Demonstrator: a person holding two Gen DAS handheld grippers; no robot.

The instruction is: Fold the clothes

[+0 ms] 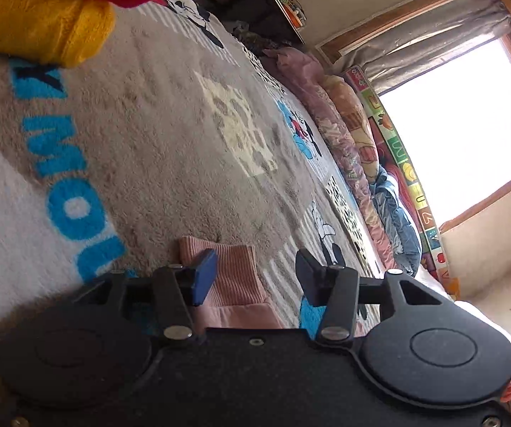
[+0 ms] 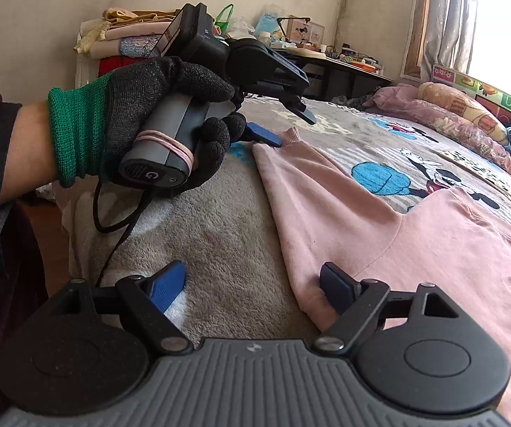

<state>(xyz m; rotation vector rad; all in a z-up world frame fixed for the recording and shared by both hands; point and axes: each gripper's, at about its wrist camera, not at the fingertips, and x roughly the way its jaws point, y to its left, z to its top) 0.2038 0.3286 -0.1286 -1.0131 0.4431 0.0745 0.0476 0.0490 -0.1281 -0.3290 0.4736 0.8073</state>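
A pink sweatshirt (image 2: 433, 249) lies flat on the bed's grey cartoon blanket (image 2: 219, 235), its body spread toward the window side and one long sleeve (image 2: 312, 192) running away from you toward the far edge of the bed. That sleeve's long axis is what the coming move depends on: it stretches from your right hand-held gripper (image 2: 255, 291), at the near end by the armpit, up to your left hand-held gripper (image 2: 276, 128), at the ribbed cuff (image 1: 227, 270). Your right hand-held gripper stands wide open; one blue pad rests on the bare blanket and the other on the sleeve's edge, and neither pinches the cloth. Your left hand-held gripper is about half open and grips nothing; the cuff lies between and just beyond its fingertips, touching none of them firmly as far as can be seen. Your gloved left hand (image 2: 141, 121) is the nearer one to the cuff. Folding the sleeve inward would probably mean carrying the cuff toward the window side.
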